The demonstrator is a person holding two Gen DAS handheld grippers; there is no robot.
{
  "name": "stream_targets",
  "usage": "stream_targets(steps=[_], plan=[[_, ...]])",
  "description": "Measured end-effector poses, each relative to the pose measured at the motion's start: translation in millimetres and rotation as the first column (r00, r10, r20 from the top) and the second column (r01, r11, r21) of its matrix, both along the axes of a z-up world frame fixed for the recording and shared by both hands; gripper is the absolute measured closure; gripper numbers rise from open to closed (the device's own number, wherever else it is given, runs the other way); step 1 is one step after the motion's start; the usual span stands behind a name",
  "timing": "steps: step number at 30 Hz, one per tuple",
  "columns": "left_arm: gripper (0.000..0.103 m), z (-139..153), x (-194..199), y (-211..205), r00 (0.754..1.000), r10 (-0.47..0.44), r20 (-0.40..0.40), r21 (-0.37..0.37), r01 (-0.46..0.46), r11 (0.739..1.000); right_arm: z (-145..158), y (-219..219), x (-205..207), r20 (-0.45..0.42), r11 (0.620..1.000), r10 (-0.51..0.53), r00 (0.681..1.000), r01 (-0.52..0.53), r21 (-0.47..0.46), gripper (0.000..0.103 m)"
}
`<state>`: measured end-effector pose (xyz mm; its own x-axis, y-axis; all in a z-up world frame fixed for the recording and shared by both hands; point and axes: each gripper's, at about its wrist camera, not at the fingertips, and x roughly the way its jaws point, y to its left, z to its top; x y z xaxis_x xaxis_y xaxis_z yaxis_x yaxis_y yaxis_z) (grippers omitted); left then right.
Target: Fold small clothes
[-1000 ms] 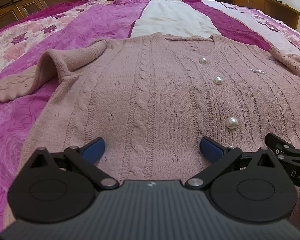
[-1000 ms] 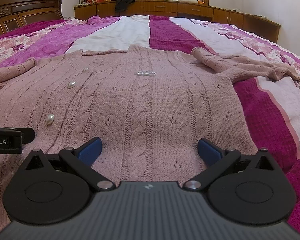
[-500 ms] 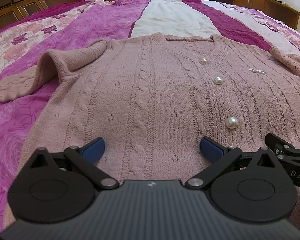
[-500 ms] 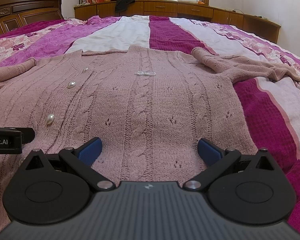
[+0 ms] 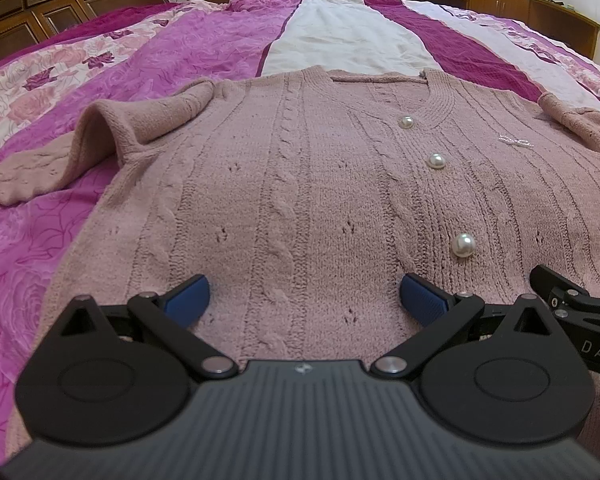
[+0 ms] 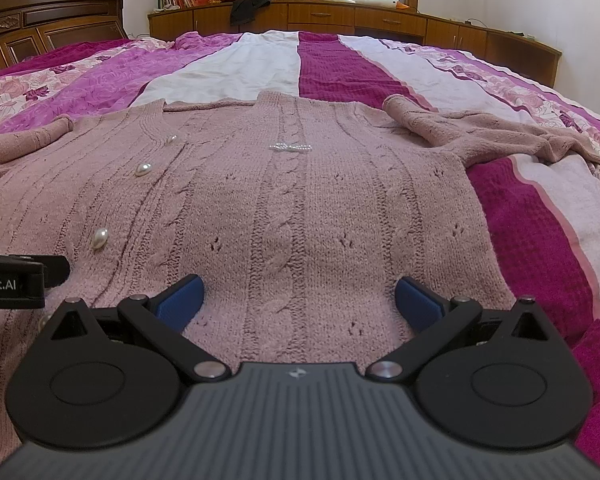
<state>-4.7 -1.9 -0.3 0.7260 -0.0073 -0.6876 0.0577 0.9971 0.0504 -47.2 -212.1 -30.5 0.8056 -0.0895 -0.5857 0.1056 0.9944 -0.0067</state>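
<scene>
Left wrist view, nearest first: the left gripper (image 5: pixel 304 294) hovers with its jaws spread wide and nothing between them, low over the hem end of the pink cardigan (image 5: pixel 300 200), though whether the blue pads (image 5: pixel 188 298) touch the knit I cannot tell. In the right wrist view the right gripper (image 6: pixel 298 296) is likewise wide open and empty, just beside the left one, above the same hem. The cardigan lies flat, front up, near the bed's (image 6: pixel 540 240) closest edge, its pearl buttons (image 5: pixel 463 245) running up toward the neckline. Farther off, one sleeve (image 5: pixel 100 148) bunches toward the bed's left side and the other sleeve (image 6: pixel 480 136) trails toward its right side. The risk, I judge, is pinching only the top layer of loose knit, so the back drags and the fold skews; a pad could also snag a button.
</scene>
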Motion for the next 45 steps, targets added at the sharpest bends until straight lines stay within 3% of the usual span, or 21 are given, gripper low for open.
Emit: stream_targets(steps=[18, 25, 29, 33, 38, 45], plan=[[0.000, 3, 5, 5, 1.000, -0.011, -0.017, -0.013, 0.011, 1.000, 3, 3, 4, -0.026, 1.000, -0.004, 1.000, 0.003, -0.016, 0.000], [0.000, 8, 11, 2, 0.998, -0.014, -0.065, 0.003, 0.014, 1.000, 16, -8, 16, -0.116, 0.999, 0.044, 0.992, -0.042, 0.022, 0.000], [0.000, 17, 14, 4, 0.993, -0.025, -0.119, -0.009, 0.024, 1.000, 31, -26, 16, -0.136, 0.991, 0.114, 0.984, -0.104, 0.083, 0.000], [0.000, 29, 18, 10, 0.989, -0.018, -0.150, -0.032, 0.013, 0.999, 55, -47, 14, -0.098, 0.984, 0.135, 0.986, -0.122, 0.126, 0.000], [0.000, 47, 23, 12, 0.991, 0.014, -0.132, -0.060, -0.022, 0.998, 86, -83, 23, -0.046, 0.980, 0.135, 0.990, -0.127, 0.150, 0.000], [0.000, 64, 31, -1, 0.993, 0.012, -0.114, -0.087, -0.022, 0.996, 101, -161, 56, -0.032, 0.972, 0.028, 0.999, -0.020, 0.234, 0.000]])
